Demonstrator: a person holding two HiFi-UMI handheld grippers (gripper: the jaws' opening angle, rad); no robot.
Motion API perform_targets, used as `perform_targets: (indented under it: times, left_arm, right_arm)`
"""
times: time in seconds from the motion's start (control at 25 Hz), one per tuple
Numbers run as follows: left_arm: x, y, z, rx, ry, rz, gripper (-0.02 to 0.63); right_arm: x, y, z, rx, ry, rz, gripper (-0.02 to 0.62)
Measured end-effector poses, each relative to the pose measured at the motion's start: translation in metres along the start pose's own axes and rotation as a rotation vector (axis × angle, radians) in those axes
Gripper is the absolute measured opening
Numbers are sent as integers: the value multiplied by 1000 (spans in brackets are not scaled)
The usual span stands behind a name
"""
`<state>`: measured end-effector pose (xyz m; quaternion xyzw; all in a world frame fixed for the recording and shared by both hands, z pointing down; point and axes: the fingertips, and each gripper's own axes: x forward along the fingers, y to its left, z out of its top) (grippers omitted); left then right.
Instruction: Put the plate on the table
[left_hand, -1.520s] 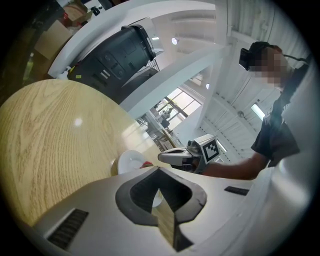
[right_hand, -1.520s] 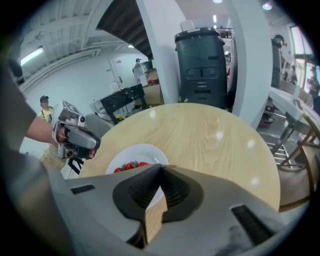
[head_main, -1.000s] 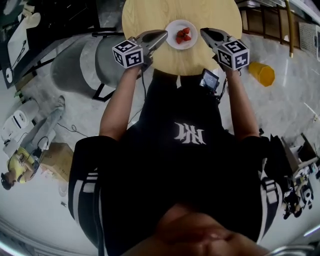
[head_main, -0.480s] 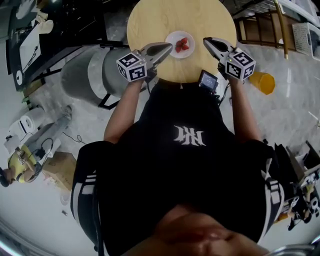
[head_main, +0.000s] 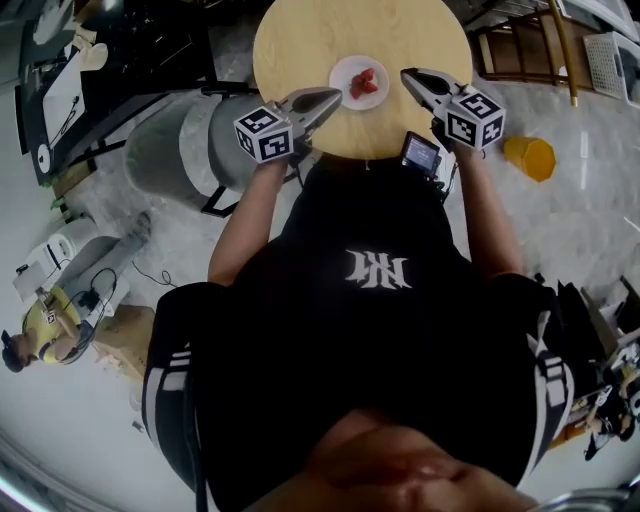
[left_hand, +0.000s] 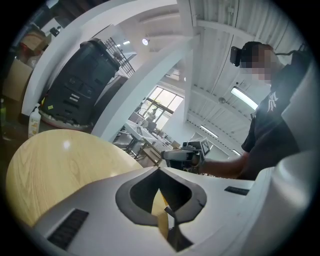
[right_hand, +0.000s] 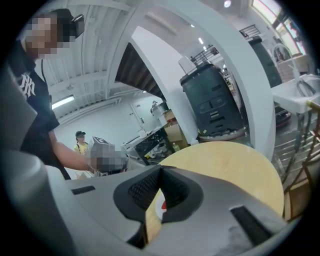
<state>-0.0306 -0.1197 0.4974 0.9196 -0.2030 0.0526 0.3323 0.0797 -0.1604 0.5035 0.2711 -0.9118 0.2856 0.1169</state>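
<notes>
Plate with strawberries on the round table, a gripper at each side.

The white plate (head_main: 345, 88) lay in the upper middle of the head view, on the wooden table (head_main: 300, 40), near the table's lower edge; red strawberries (head_main: 366, 80) were on it; the left gripper (head_main: 335, 96) was just left of the plate and the right gripper (head_main: 408, 76) just right of it, neither holding it; the fingers of each gripper were closed together, with nothing between them; a yellow container (head_main: 528, 157) stood on the floor at the upper right.
</notes>
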Motion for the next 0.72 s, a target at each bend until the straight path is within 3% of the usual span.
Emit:
perform_targets:
  times: [0.48,0.72]
  left_arm:
    - [-26,6,-15,-31,25,40,3]
    - [-34,12,-19,-54,17,23,3]
  right_arm:
    - [7,16,-1,-59,10,42,-2]
    - [13,15,3,-67,-4,40,-2]
